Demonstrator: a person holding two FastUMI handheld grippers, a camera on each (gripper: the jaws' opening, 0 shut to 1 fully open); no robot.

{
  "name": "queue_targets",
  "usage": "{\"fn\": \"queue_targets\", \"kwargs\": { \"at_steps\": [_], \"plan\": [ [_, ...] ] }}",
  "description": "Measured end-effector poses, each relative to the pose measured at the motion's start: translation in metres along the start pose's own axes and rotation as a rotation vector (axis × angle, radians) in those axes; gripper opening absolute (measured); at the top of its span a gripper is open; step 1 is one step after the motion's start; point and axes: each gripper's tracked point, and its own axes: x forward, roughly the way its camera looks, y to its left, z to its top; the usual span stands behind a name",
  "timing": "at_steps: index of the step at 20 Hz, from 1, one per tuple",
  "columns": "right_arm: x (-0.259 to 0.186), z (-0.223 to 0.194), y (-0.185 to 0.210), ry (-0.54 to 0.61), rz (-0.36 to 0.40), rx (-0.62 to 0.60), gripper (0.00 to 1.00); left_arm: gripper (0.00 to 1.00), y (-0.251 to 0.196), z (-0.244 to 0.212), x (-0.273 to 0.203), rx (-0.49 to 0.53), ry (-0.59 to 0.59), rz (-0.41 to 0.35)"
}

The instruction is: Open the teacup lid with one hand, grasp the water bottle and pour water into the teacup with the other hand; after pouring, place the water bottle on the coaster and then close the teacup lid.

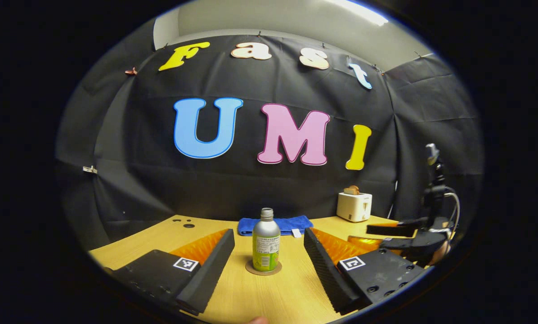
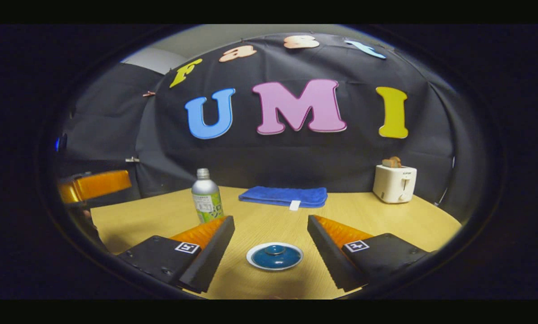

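A silver water bottle (image 1: 266, 243) with a green label stands upright on a round brown coaster (image 1: 250, 270), capped. My left gripper (image 1: 267, 234) is open and faces it, with the fingers wide of the bottle and not touching it. In the right gripper view the bottle (image 2: 206, 196) stands at the left. The teacup (image 2: 274, 256), white-rimmed with its blue lid on, sits low between the fingers of my open right gripper (image 2: 270, 221), which touches nothing. The right gripper (image 1: 388, 236) also appears at the right edge of the left gripper view, and the left gripper (image 2: 89, 186) at the left edge of the right gripper view.
A folded blue towel (image 2: 283, 196) lies at the back of the wooden table (image 2: 386, 220). A white toaster (image 2: 394, 182) holding a slice of bread stands at the back right. The black cloth wall closes off the far side.
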Motion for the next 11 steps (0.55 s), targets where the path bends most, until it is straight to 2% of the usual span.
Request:
{"fn": "queue_targets", "kwargs": {
  "at_steps": [3, 6, 9, 11],
  "plan": [
    [-0.025, 0.013, -0.001, -0.050, -0.014, 0.044, 1.00, 0.98, -0.006, -0.007, 0.002, 0.010, -0.017, 0.035],
    [-0.039, 0.010, -0.013, -0.069, -0.052, 0.084, 1.00, 0.98, -0.018, -0.015, 0.006, -0.005, -0.031, 0.024],
    [-0.043, -0.008, -0.028, -0.041, -0.108, 0.077, 0.99, 0.98, -0.020, -0.033, 0.008, 0.036, -0.019, 0.030],
    [-0.044, -0.019, -0.028, -0.024, -0.114, 0.091, 0.98, 0.99, -0.024, -0.043, 0.010, 0.040, -0.011, 0.023]
  ]
}}
